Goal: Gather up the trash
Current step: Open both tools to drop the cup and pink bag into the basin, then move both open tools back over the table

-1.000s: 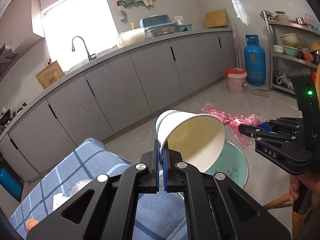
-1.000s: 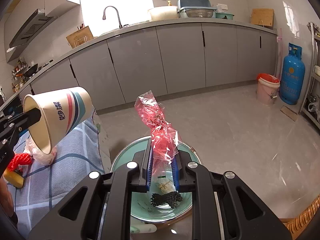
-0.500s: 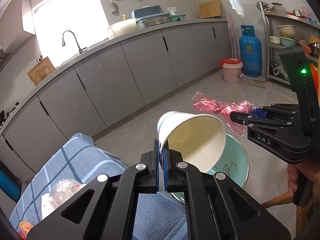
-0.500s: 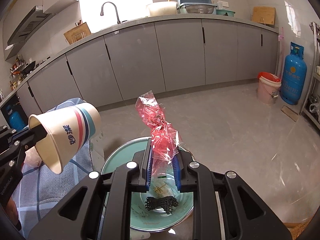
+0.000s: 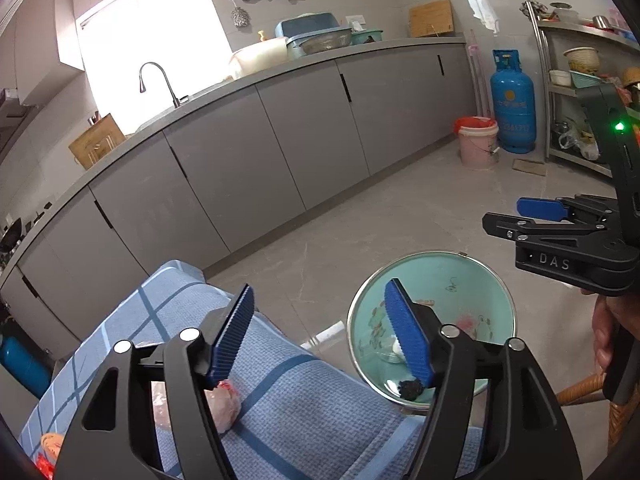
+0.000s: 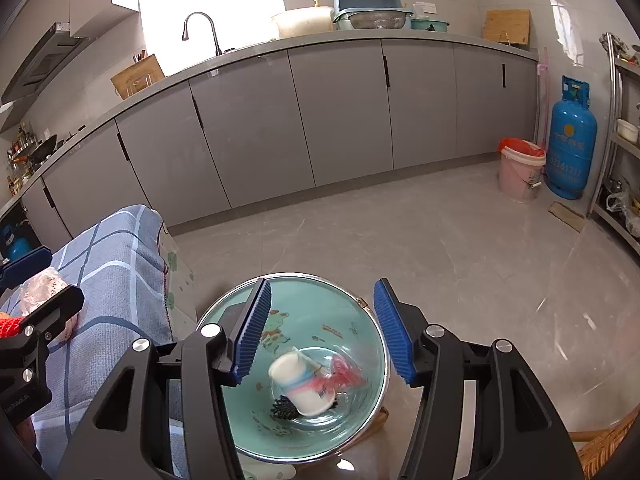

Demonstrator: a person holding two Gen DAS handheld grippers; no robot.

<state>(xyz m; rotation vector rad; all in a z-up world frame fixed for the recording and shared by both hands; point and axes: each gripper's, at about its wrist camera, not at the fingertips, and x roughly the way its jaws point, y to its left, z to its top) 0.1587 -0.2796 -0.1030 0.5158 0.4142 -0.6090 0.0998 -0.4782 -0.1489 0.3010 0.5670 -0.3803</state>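
A teal basin (image 6: 352, 312) stands below the table's edge; it also shows in the left wrist view (image 5: 472, 280). In it lie a white paper cup (image 6: 298, 380) on its side, a red plastic wrapper (image 6: 344, 374) and a small black object (image 6: 285, 408). My right gripper (image 6: 322, 330) is open and empty above the basin. My left gripper (image 5: 320, 338) is open and empty over the table's edge, above a crumpled pinkish plastic bag (image 5: 226, 404) on the blue checked cloth (image 5: 304, 408).
The right gripper's body (image 5: 568, 248) hangs at the right in the left wrist view. Grey cabinets (image 6: 340, 112) line the far wall. A pink bucket (image 6: 520, 174) and blue gas cylinder (image 6: 572, 140) stand at the right. More scraps (image 6: 8, 326) lie on the cloth's left.
Both grippers have opened. The paper cup has left my left gripper and the red wrapper my right; both now lie in the basin.
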